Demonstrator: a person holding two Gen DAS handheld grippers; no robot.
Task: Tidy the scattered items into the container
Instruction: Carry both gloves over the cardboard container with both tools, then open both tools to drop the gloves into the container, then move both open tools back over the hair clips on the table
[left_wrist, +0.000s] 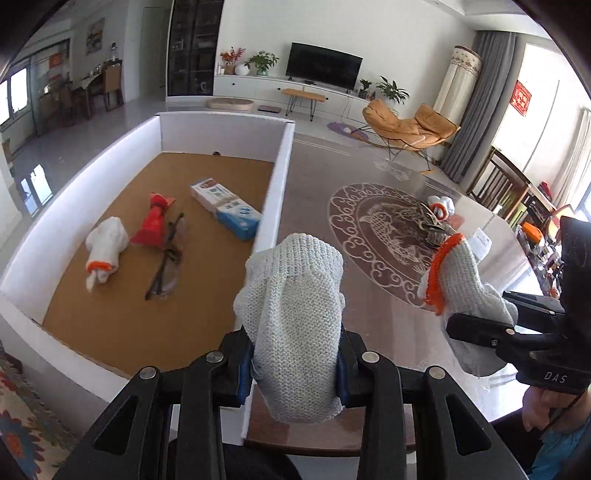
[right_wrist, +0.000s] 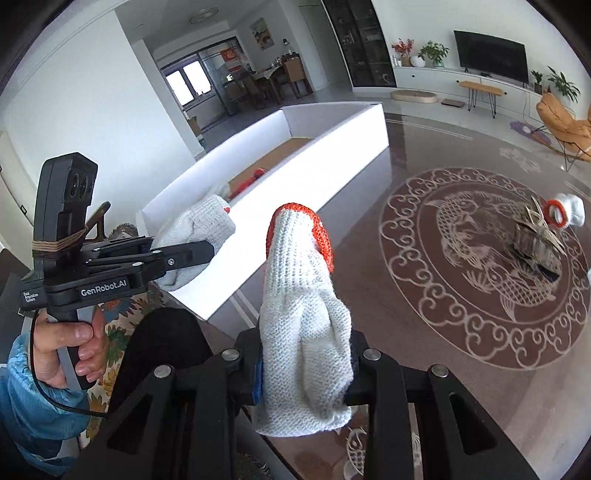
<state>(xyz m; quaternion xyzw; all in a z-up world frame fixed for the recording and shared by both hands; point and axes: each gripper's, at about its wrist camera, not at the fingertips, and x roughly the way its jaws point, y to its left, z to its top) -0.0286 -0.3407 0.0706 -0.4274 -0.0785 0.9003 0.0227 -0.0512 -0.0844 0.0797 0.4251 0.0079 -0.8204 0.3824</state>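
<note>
Two gloves gripped | left fingers (left_wrist: 295, 363) clamp grey glove (left_wrist: 293, 306) between pads | right fingers (right_wrist: 304, 373) clamp orange-cuffed glove (right_wrist: 303, 325) | both beside box (left_wrist: 275, 192)

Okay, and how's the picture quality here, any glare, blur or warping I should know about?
Left wrist view: sharp, with heavy fisheye bending of the white container walls, and window glare on the glossy table. Right wrist view: the container's sunlit wall is blown out white; the far rolled glove is slightly blurred.

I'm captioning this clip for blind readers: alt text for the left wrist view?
The left gripper clamps a grey knit glove beside a white box holding a rolled glove, glasses and a carton; the right gripper holds another orange-cuffed glove.
</note>
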